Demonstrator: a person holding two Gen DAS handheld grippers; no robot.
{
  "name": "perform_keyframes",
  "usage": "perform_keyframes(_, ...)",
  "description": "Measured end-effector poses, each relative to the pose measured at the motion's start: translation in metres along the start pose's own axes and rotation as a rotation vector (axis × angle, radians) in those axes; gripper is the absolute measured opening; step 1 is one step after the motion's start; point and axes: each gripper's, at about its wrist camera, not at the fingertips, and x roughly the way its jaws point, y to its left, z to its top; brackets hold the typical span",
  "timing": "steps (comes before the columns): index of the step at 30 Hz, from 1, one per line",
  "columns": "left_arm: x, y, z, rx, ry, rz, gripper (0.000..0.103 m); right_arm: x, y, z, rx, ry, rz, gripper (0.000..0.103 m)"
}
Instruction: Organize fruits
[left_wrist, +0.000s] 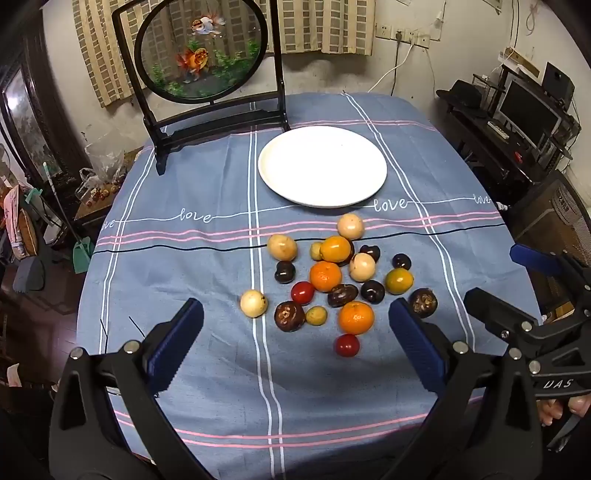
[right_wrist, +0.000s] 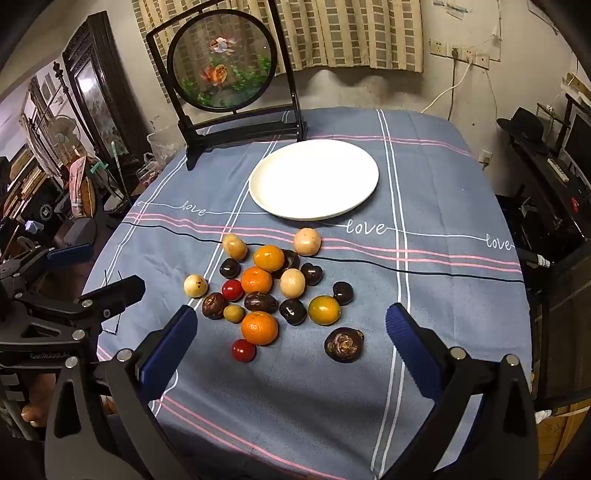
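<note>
A loose cluster of small fruits (left_wrist: 332, 280) on the near half of a counter (right_wrist: 443, 295) draped in a blue-grey cloth with white and pink stripes and the word "love" in white script. Among them: three oranges, one nearest the camera (left_wrist: 356, 317), one in the middle of the pile (left_wrist: 325, 276), one toward the far side (left_wrist: 335, 249); two red cherry tomatoes, one at the near edge of the group (left_wrist: 347, 345) and one further in (left_wrist: 302, 292); several pale cream round fruits, one set slightly apart on the left (left_wrist: 253, 303); a greenish-yellow citrus (left_wrist: 399, 281) on the right; several dark, almost black fruits scattered through the pile, one wrinkled dark fruit (right_wrist: 344, 345) lying alone at the near right. Just beyond the cluster, not touching it, an empty white plate (left_wrist: 266, 162). Further back on the left, a black wooden stand holding a round goldfish panel (left_wrist: 201, 50), upright at the far edge of the counter. Left hand-held gripper (left_wrist: 295, 339) tilted down toward the fruit, blue-padded jaws spread wide, nothing between them. Right hand-held gripper (right_wrist: 288, 339) likewise angled down over the near fruits, jaws released and wide apart, grasping nothing. Each seen at the other's side edge, with fingers (left_wrist: 554, 410) of a person around the handle. Behind the counter, a checked curtain, wall sockets and cluttered furniture.
</note>
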Motion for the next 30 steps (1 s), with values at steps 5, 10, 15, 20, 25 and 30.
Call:
perform_keyframes(5,-0.005,0.001,-0.001,-0.007,-0.01,-0.016,0.101,0.0,-0.001,-0.001,-0.001,-0.001,-0.002,0.102)
perform_keyframes(10,-0.008,0.0,-0.001,0.006,-0.012,-0.013,0.101,-0.012,0.006,0.001,-0.005,-0.013,-0.003,0.102)
perform_keyframes(15,-0.005,-0.002,-0.002,0.011,-0.01,-0.011,0.101,-0.012,0.006,0.003,-0.008,-0.02,-0.005,0.102)
perform_keyframes(20,-0.005,-0.003,-0.002,0.013,-0.009,-0.008,0.101,-0.012,0.007,-0.001,-0.02,-0.03,-0.003,0.102)
perform_keyframes(25,-0.005,-0.003,-0.002,0.01,-0.005,-0.011,0.101,-0.013,0.008,0.0,-0.023,-0.033,-0.005,0.102)
perform_keyframes(30,-0.004,-0.001,-0.002,0.002,0.0,-0.015,0.101,-0.014,0.009,0.001,-0.025,-0.033,-0.006,0.102)
